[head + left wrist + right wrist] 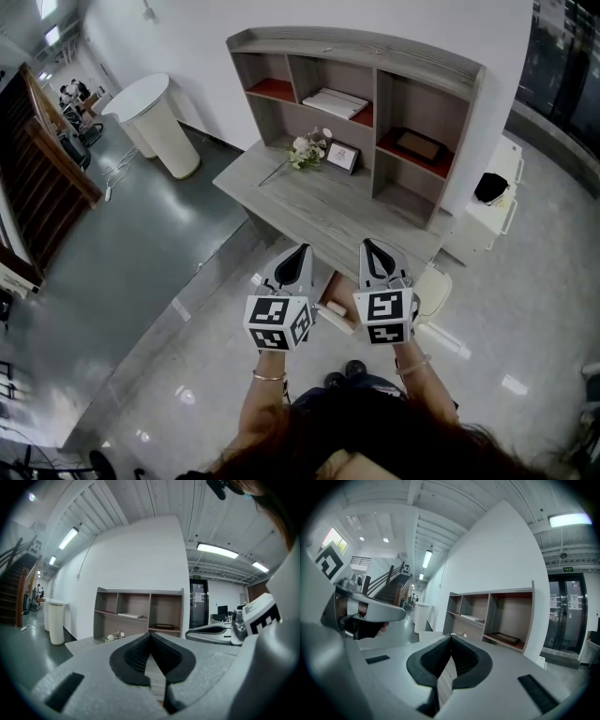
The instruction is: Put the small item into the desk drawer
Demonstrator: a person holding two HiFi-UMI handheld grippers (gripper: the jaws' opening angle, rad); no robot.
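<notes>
Both claws, the left claw (300,251) and right claw (368,246), have ribbed black jaws pressed together, empty, near the grey wood-grain bench (319,202).

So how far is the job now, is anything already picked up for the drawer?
Nothing looks done. The left gripper and right gripper are held before the desk, jaws shut and empty. The flowers and frame sit on the desk, untouched. Left to do: pick up the small item and put it in the drawer, which I cannot make out.
</notes>
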